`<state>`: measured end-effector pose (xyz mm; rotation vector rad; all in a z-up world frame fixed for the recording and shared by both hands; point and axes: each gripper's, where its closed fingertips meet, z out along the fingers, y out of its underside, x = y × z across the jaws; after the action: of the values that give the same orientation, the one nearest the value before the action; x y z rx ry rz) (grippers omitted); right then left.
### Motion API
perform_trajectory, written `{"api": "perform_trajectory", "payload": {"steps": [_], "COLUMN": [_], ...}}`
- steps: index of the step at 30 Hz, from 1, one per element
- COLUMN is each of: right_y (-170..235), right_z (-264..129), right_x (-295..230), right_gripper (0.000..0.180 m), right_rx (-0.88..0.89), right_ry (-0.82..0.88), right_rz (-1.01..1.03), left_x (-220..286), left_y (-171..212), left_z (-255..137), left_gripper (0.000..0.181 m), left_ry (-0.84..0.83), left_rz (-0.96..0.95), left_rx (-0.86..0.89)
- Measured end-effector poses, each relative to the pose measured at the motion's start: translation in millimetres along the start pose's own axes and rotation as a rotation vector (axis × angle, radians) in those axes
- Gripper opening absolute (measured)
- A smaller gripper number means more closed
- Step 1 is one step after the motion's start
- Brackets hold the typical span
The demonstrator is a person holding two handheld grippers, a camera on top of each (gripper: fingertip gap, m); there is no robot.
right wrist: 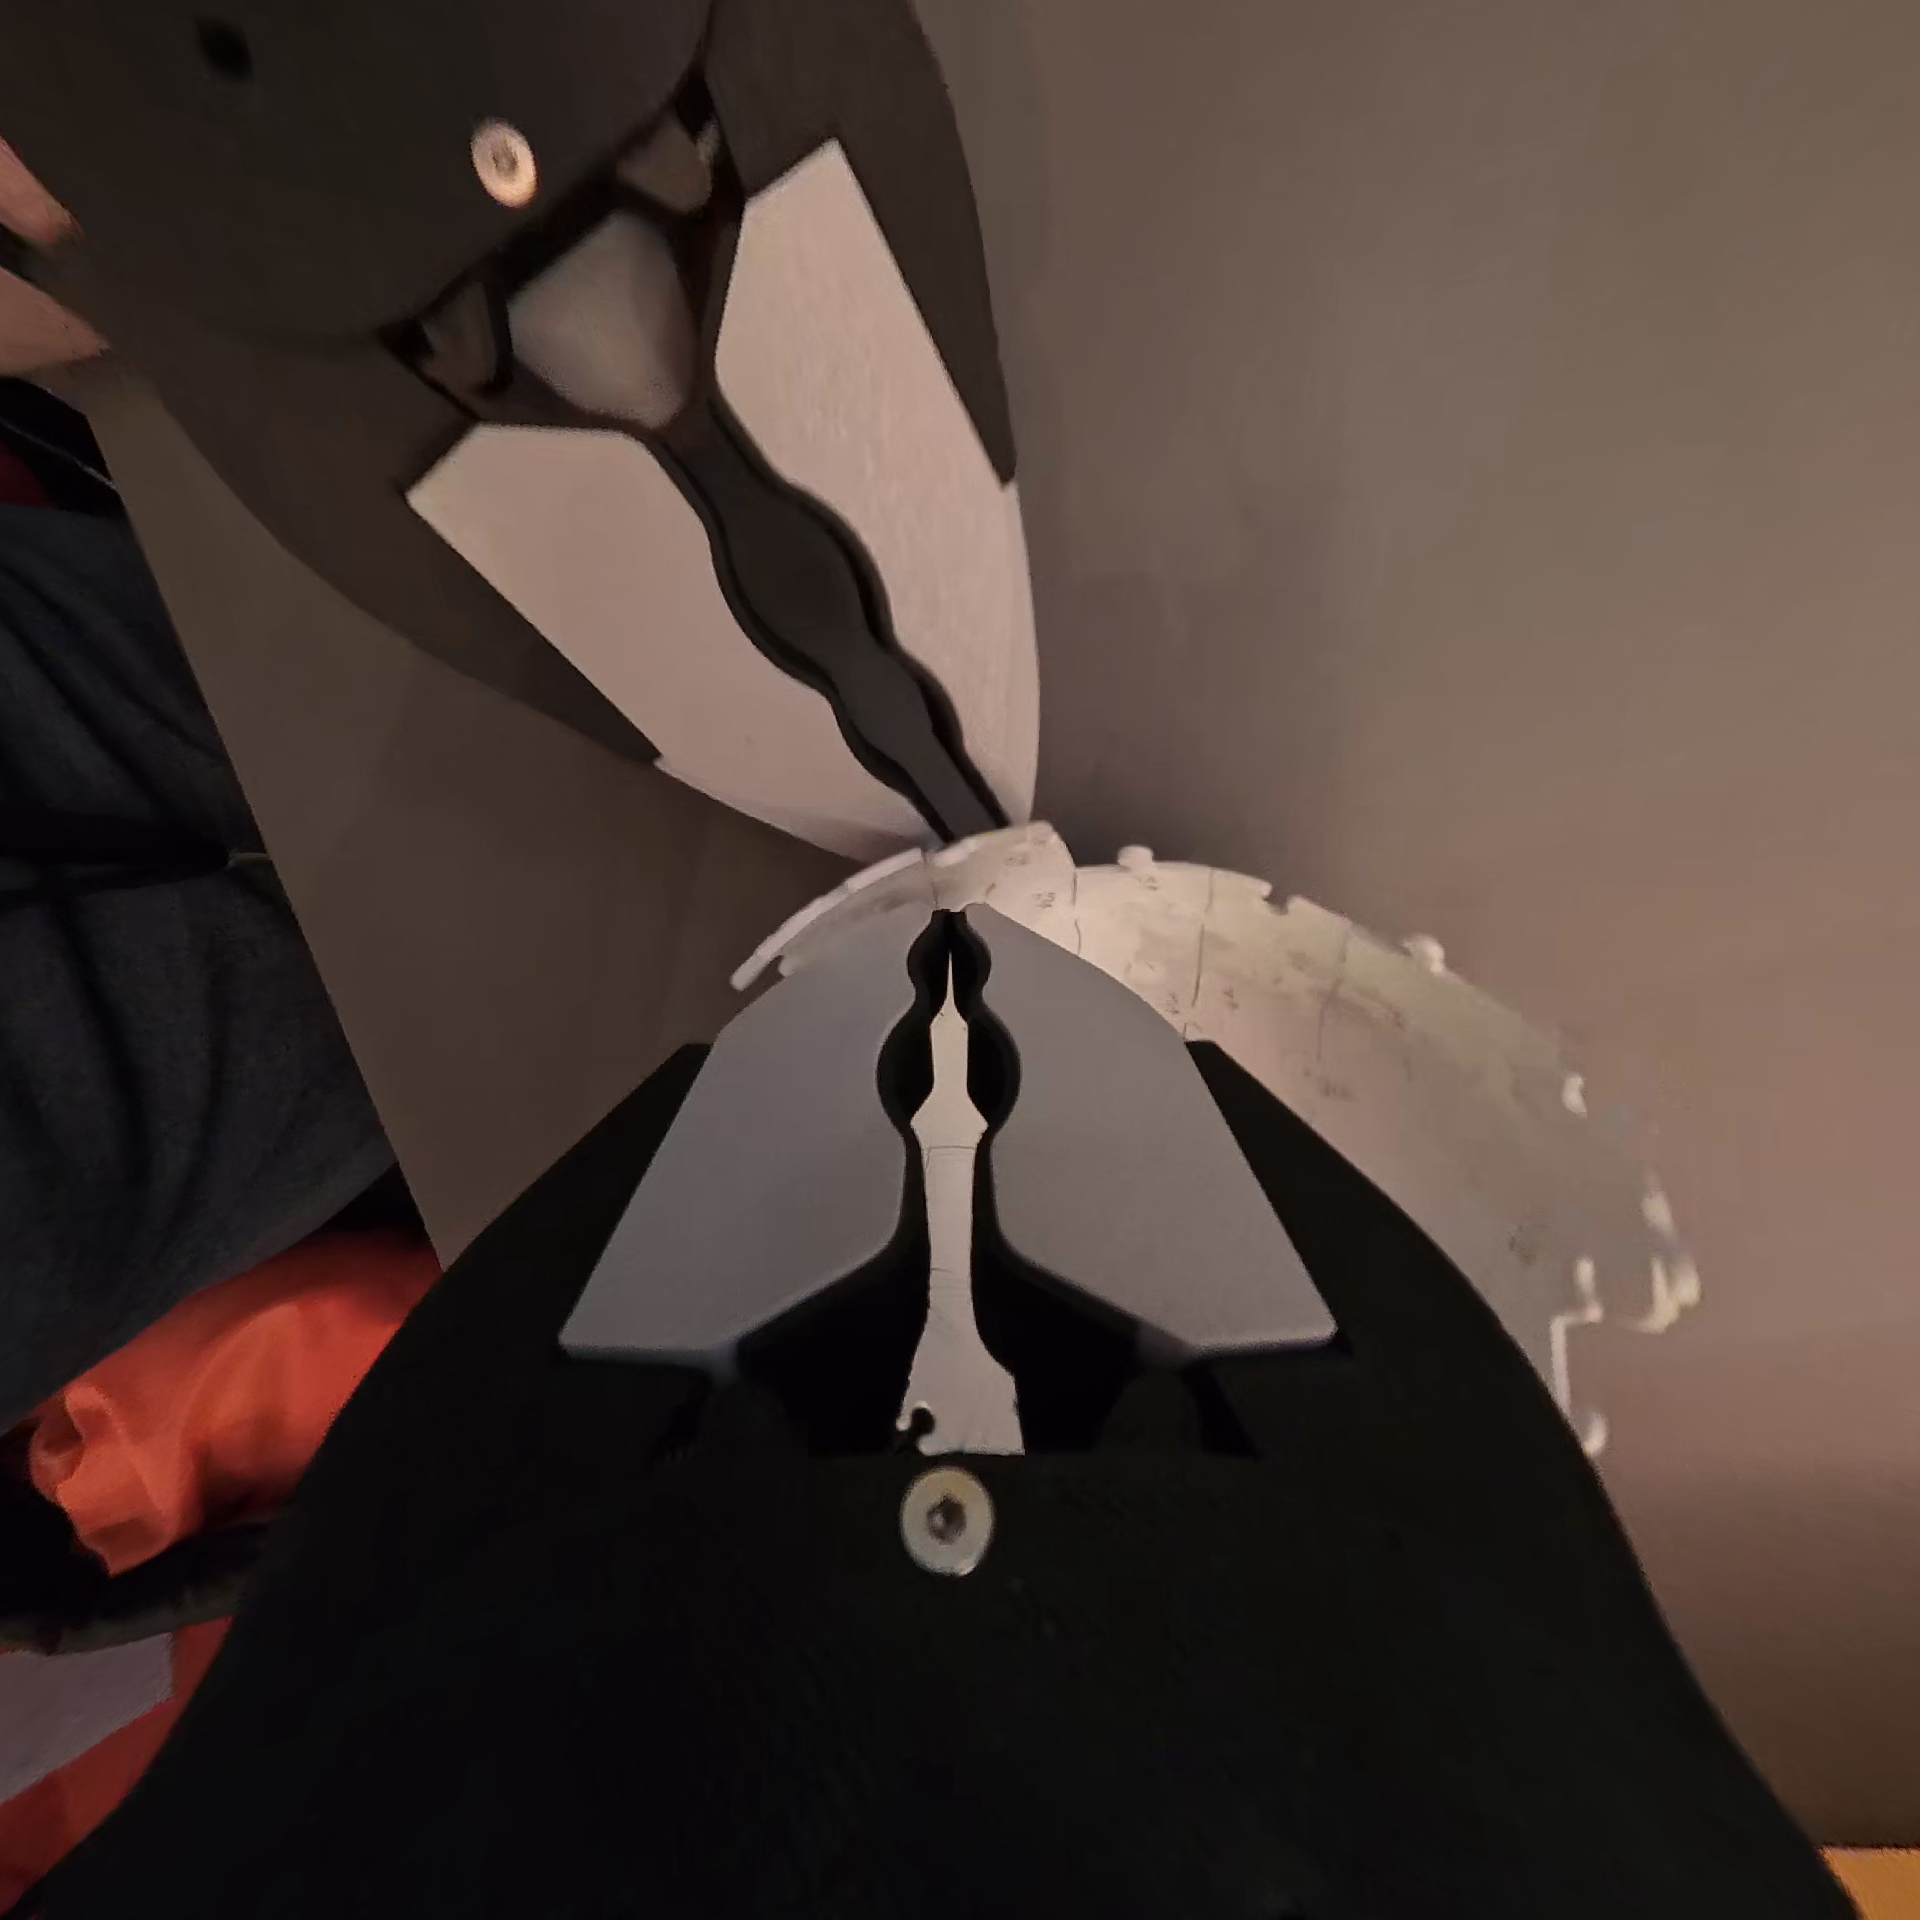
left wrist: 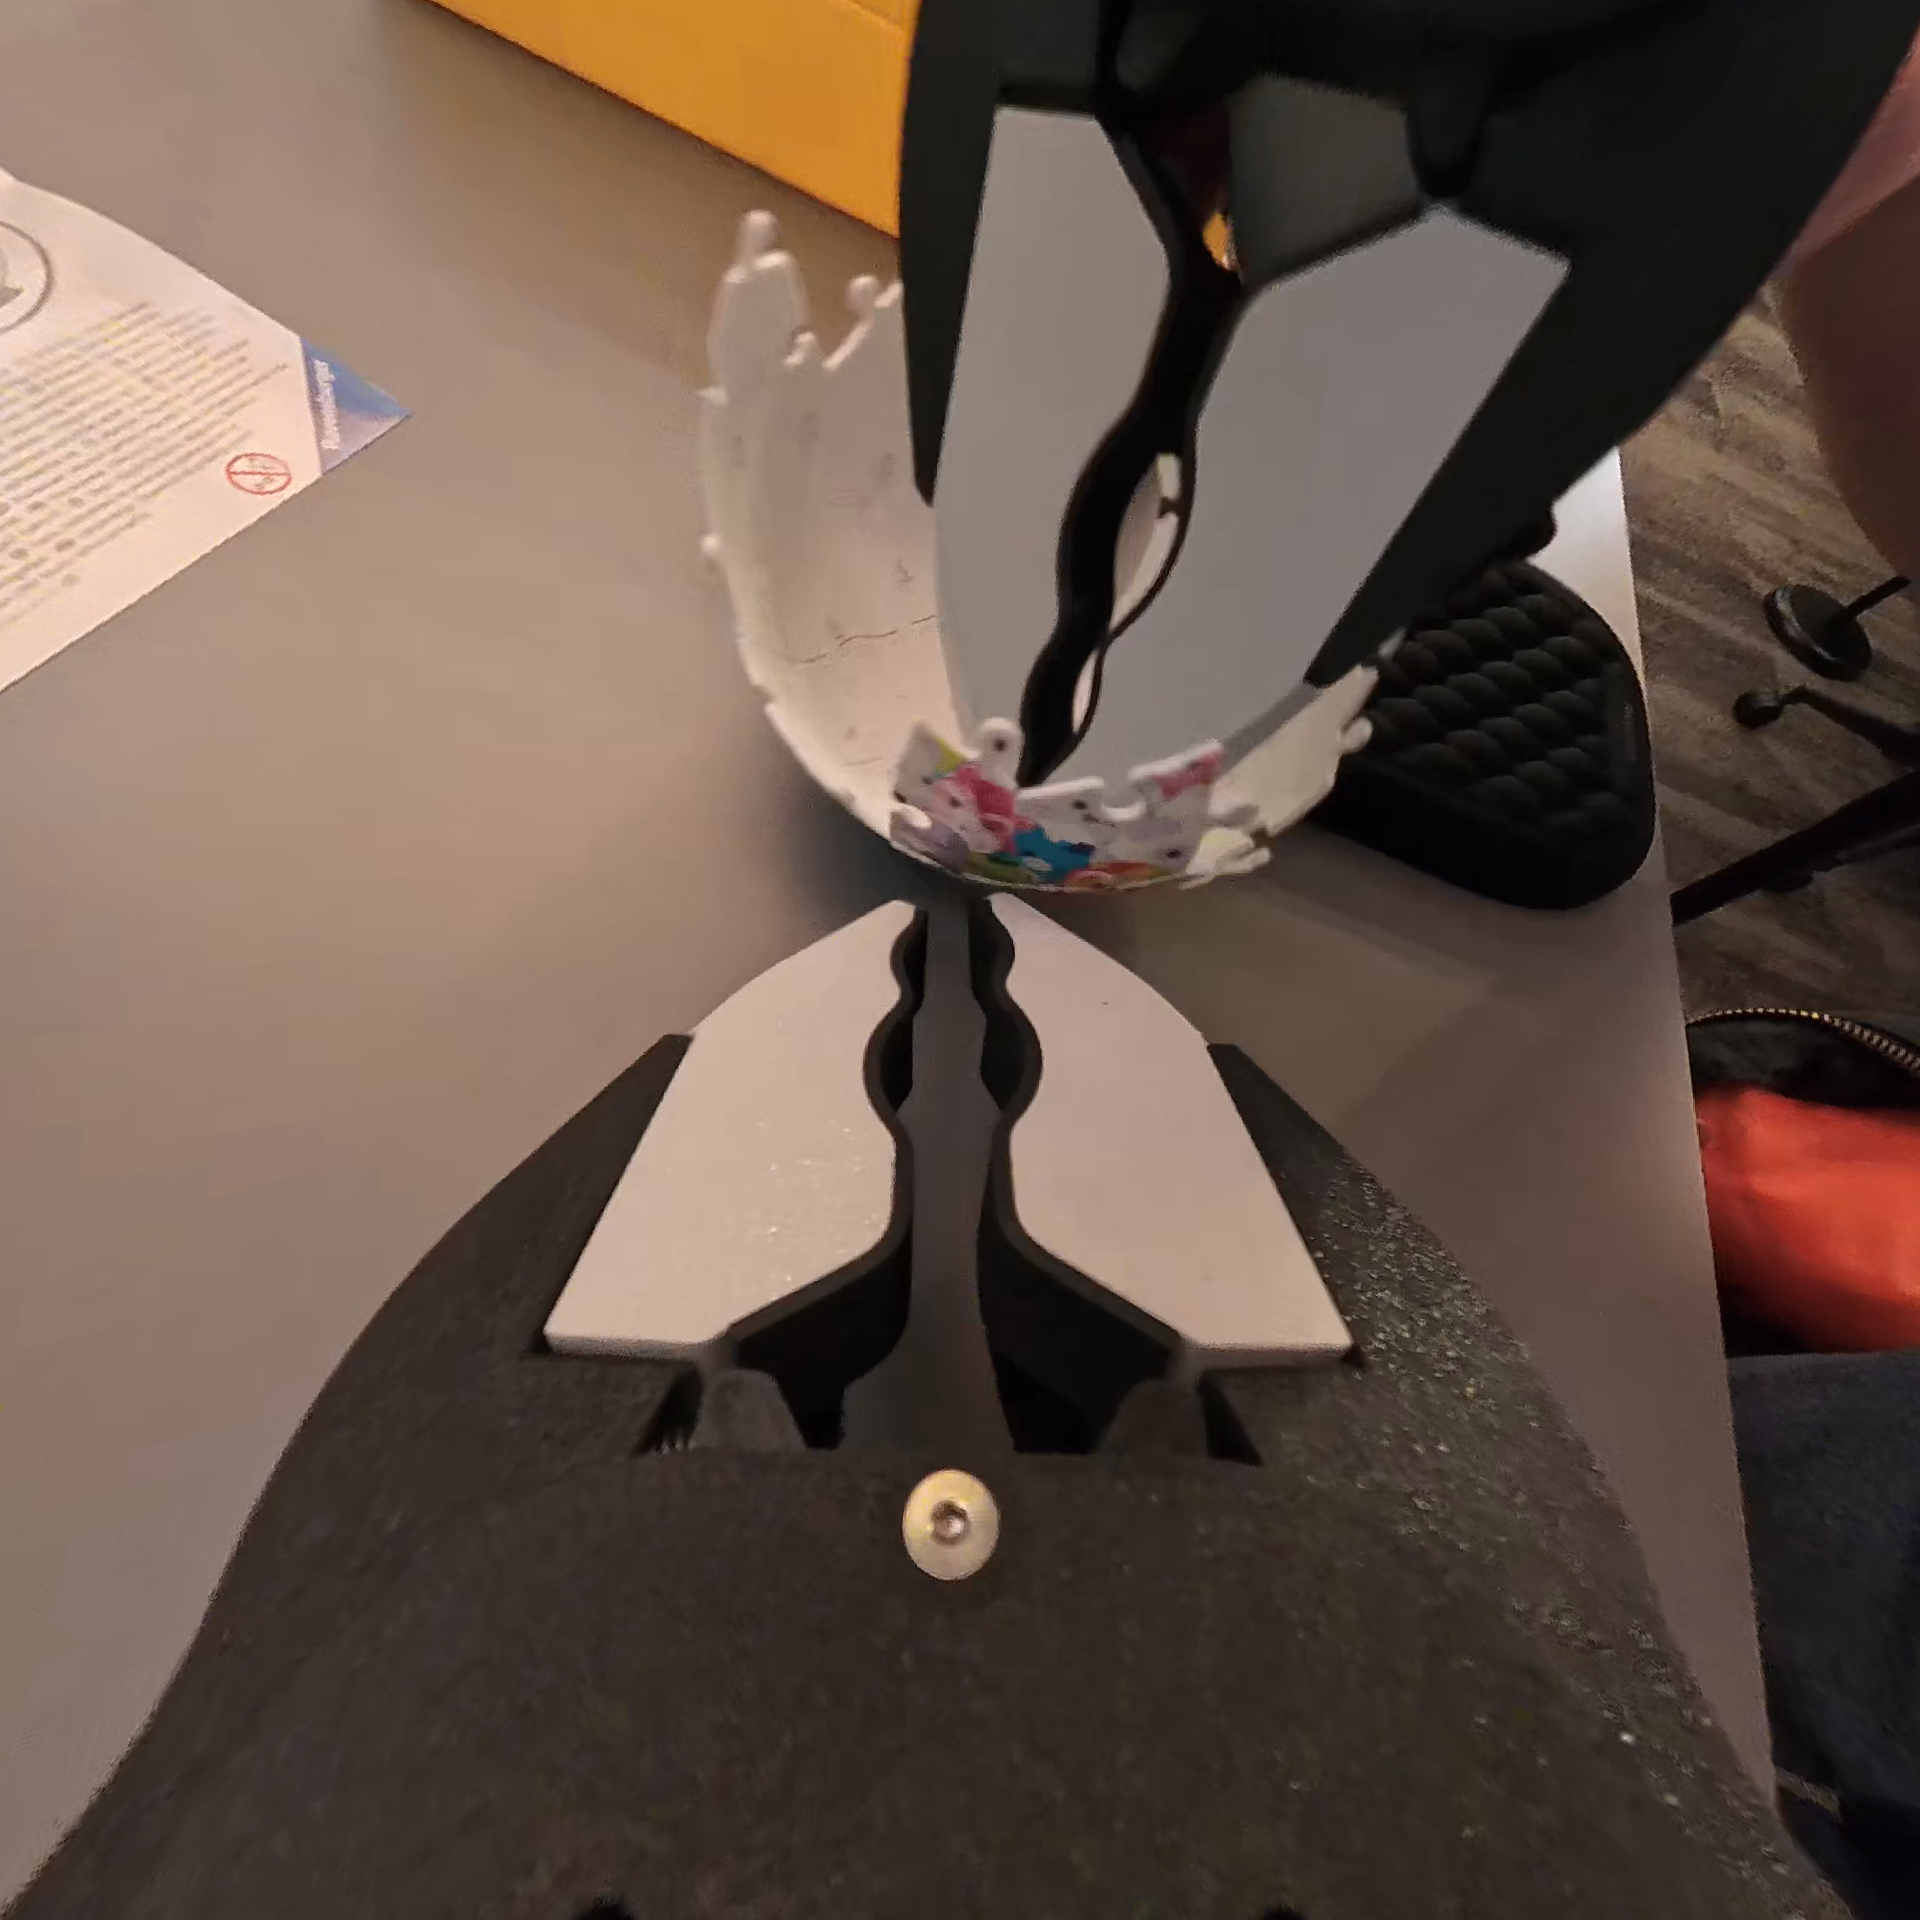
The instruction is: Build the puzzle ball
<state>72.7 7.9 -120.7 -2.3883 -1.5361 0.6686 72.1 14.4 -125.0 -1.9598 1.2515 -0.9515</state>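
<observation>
A partly built puzzle ball (left wrist: 831, 582) is an open white shell with knobbed edges, and its coloured outer face shows at the near rim (left wrist: 997, 831). My left gripper (left wrist: 951, 902) reaches from below and is shut on the shell's low near edge. My right gripper (left wrist: 1029, 774) comes down from above into the shell and is shut on the near rim, beside a small white tab. In the right wrist view the shell (right wrist: 1299, 1039) curves off to the right. There my right gripper (right wrist: 948, 912) pinches its rim, and the left gripper (right wrist: 977, 826) meets it from the upper left.
The grey table (left wrist: 416, 831) holds a printed leaflet (left wrist: 125, 436) at the left and a yellow box (left wrist: 727, 83) at the back. The table's right edge is close. Beyond that edge are a black woven object (left wrist: 1507, 748), an orange bag (left wrist: 1808, 1216) and stand legs.
</observation>
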Motion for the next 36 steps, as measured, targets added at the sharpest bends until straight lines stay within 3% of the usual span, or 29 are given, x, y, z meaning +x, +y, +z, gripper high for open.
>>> {"api": "perform_trajectory", "payload": {"steps": [5,11,18,24,28,36], "right_y": [-5.5,-8.4,-4.0,8.7,6.1,-5.5], "right_z": [2.0,-1.2,-7.5,-27.3,-53.6,-77.5], "right_x": [-1.0,8.6,22.8,33.9,41.7,58.7], "right_gripper": [0.001,0.001,0.001,0.001,0.002,0.021], "right_rx": [-0.045,-0.103,-0.088,-0.083,0.014,0.114], "right_ry": [0.046,0.129,0.165,0.187,0.205,0.261], "right_rz": [-0.011,0.029,0.083,0.075,0.002,-0.216], "left_x": [-10.5,6.2,11.2,6.0,-6.8,-16.6], "left_y": [-9.4,-17.9,-10.9,-14.7,-16.4,-23.2], "left_z": [-22.3,-41.2,-15.3,-0.9,-1.4,-2.5], "left_gripper": [0.023,0.048,0.061,0.057,0.054,0.050], "left_ry": [0.004,0.220,0.157,0.099,0.080,0.134], "left_rz": [-0.062,-0.250,-0.265,-0.248,-0.258,-0.292], "left_rx": [0.029,0.088,0.035,0.043,0.047,0.090]}}
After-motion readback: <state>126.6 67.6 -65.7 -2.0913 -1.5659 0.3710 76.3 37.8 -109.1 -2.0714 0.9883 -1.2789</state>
